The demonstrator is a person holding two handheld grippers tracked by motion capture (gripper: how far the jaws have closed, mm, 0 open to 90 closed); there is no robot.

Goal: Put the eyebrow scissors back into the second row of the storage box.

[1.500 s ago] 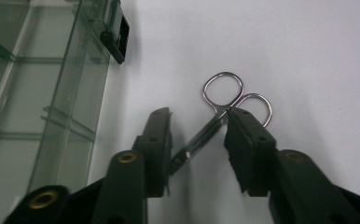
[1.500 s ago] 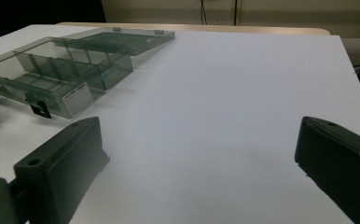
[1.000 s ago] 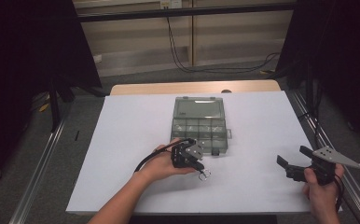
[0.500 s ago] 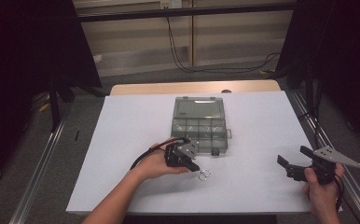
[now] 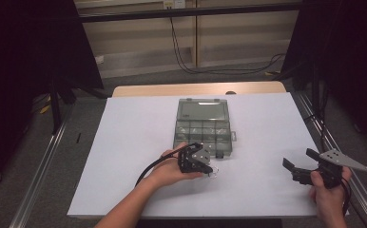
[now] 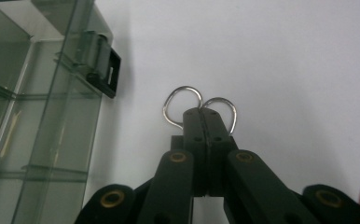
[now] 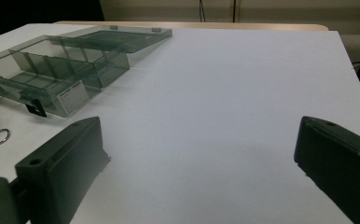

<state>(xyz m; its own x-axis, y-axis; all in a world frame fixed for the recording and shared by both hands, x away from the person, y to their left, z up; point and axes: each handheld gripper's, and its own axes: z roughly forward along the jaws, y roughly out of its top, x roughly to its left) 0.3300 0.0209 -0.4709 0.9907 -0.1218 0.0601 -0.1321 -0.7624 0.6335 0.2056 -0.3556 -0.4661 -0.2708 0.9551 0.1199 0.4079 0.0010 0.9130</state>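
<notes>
Two metal rings sit pinched between the closed jaws of the left gripper, low over the desk near the middle of its near edge, just beside the front wall of the clear compartment box. By the near right corner, the right gripper holds nothing, jaws spread wide.

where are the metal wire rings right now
The two silver metal wire rings sit pinched in the shut left gripper on the white sheet, just off the latch corner of the clear plastic compartment box.
</notes>
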